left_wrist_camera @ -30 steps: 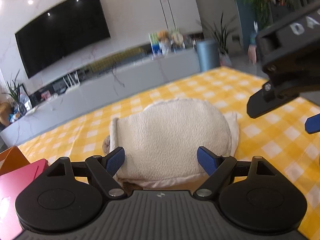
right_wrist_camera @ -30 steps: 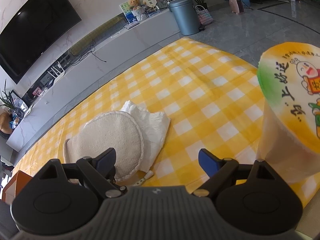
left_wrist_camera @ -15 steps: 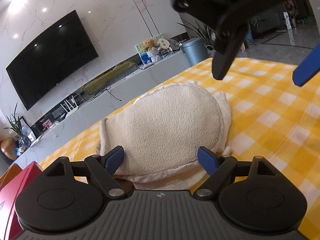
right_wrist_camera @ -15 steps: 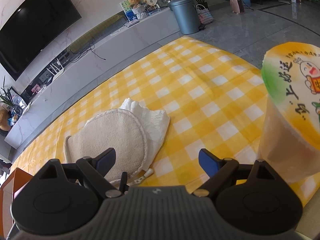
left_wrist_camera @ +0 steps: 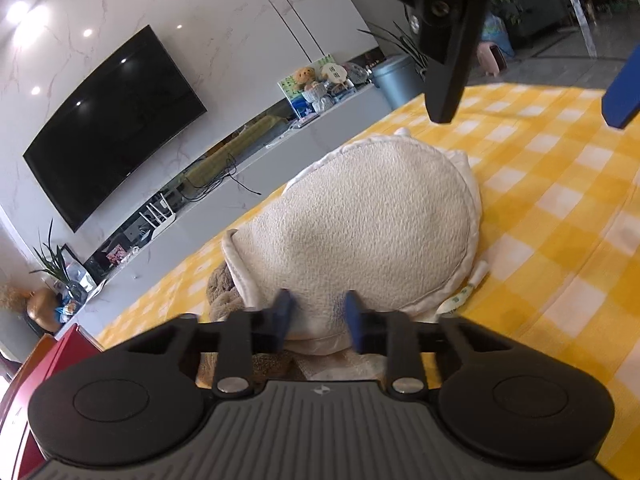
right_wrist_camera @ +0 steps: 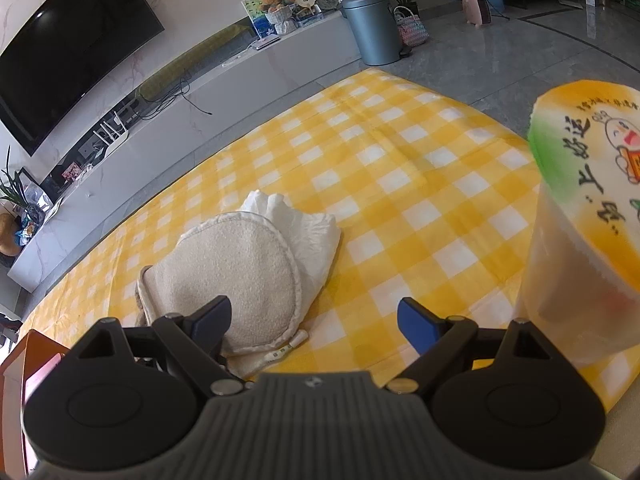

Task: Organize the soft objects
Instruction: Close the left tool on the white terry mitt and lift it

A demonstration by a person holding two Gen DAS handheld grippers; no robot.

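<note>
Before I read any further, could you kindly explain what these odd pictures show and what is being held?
A person holds two hand-held grippers, each carrying a wide-angle camera that looks along its two blue-tipped fingers. In the left camera's view, the left gripper has just been closing and now pinches the near edge of a cream, rounded terry mitt. The mitt lies on a yellow-and-white checked cloth, over a white crumpled cloth. The right gripper hovers open and empty above them; it also shows at the top of the left view. A wrapped paper roll with a printed yellow-green top stands at the right.
</note>
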